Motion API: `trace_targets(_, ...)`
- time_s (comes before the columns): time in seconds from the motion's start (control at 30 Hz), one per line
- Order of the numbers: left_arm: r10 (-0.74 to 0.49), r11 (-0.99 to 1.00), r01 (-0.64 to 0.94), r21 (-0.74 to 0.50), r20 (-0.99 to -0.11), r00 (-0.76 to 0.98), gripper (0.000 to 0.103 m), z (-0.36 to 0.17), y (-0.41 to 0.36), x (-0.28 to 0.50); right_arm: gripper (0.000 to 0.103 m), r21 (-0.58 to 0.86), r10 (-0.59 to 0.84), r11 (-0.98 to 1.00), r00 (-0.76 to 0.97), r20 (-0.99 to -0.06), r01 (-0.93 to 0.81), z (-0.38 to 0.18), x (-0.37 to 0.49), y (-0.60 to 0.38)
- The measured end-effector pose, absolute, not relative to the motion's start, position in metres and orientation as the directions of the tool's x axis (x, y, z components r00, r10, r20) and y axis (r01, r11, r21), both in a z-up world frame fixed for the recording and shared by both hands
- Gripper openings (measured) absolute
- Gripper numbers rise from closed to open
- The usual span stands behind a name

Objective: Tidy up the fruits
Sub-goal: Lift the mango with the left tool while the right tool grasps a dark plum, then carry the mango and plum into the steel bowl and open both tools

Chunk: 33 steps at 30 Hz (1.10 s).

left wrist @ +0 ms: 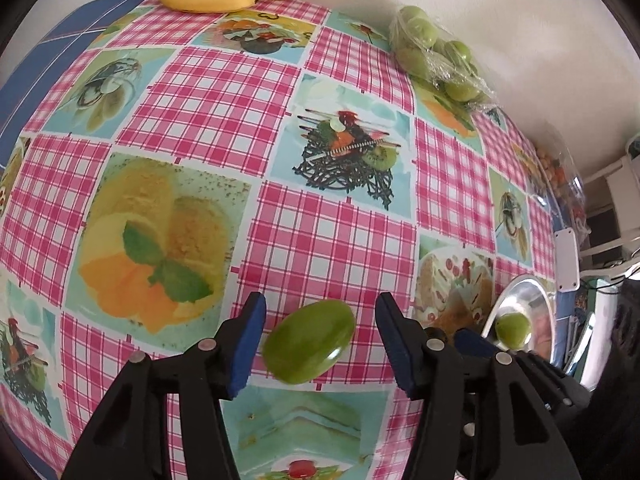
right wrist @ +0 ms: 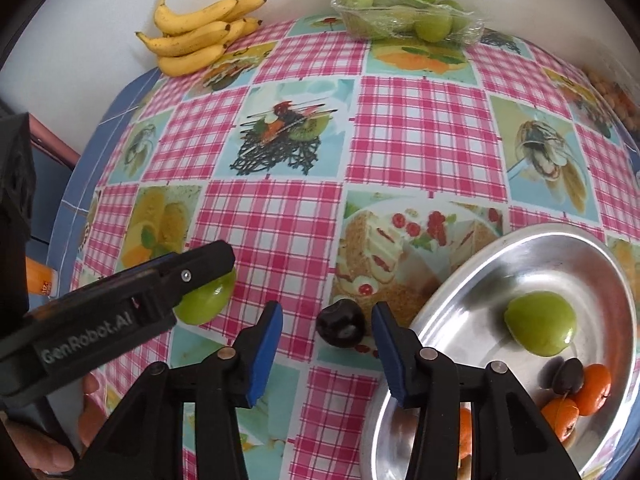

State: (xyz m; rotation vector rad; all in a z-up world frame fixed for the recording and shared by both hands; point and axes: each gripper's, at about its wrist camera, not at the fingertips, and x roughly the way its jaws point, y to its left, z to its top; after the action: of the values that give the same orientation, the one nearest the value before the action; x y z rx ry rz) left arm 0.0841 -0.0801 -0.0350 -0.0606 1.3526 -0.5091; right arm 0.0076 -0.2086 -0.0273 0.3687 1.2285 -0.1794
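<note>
Straddling a smooth oval green fruit (left wrist: pixel 309 342), your left gripper (left wrist: pixel 320 344) gapes; your right gripper (right wrist: pixel 326 354) spreads around a glossy dark plum (right wrist: pixel 340 323).

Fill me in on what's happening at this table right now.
A person is sorting fruit with a pair of tongs in each hand. The left tongs are open around a green fruit on the checked tablecloth, not clamped. The right tongs are open around a dark fruit beside the metal bowl. The bowl already holds a green fruit, small orange fruits and a dark one. Bananas and a wrapped tray of green fruit sit by the wall.
</note>
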Motion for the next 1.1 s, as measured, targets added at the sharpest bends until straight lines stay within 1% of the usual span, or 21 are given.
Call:
trace_targets(0.03, -0.382, 0.889, 0.319, -0.328, -0.916, 0.121, 0.058, -0.036, -0.081, 0.084, 0.044, 0.171, 0.056, 0.928, 0.328, -0.943, 0.331, -0.027, 0.007, -0.209)
trace_targets(0.27, -0.359, 0.891, 0.335, -0.307, -0.928, 0.104, 0.058, -0.040, -0.083, 0.082, 0.043, 0.078, -0.015, 0.951, 0.293, -0.956, 0.300, -0.030, 0.011, -0.200)
trace_targets(0.4, -0.359, 0.893, 0.322, -0.316, -0.929, 0.084, 0.058, -0.044, -0.081, 0.081, 0.043, 0.025, -0.056, 0.959, 0.278, -0.959, 0.281, -0.033, 0.015, -0.195)
trace_targets(0.73, -0.352, 0.894, 0.326, -0.309, -0.932, 0.082, 0.058, -0.045, -0.081, 0.076, 0.043, -0.007, -0.084, 0.963, 0.274, -0.958, 0.269, -0.035, 0.017, -0.191)
trace_targets(0.77, -0.352, 0.894, 0.324, -0.309, -0.932, 0.085, 0.056, -0.045, -0.080, 0.076, 0.042, -0.007, -0.084, 0.963, 0.275, -0.958, 0.269, -0.035, 0.017, -0.191)
trace_targets(0.8, -0.354, 0.894, 0.322, -0.311, -0.931, 0.085, 0.050, -0.045, -0.080, 0.077, 0.041, -0.007, -0.083, 0.963, 0.275, -0.958, 0.268, -0.035, 0.018, -0.190)
trace_targets(0.93, -0.366, 0.892, 0.316, -0.323, -0.926, 0.088, 0.048, -0.044, -0.078, 0.078, 0.033, -0.012, -0.088, 0.964, 0.272, -0.958, 0.267, -0.037, 0.020, -0.189)
trace_targets(1.1, -0.391, 0.890, 0.294, -0.348, -0.915, 0.099, 0.046, -0.041, -0.072, 0.080, 0.031, 0.024, -0.056, 0.960, 0.276, -0.959, 0.278, -0.040, 0.018, -0.193)
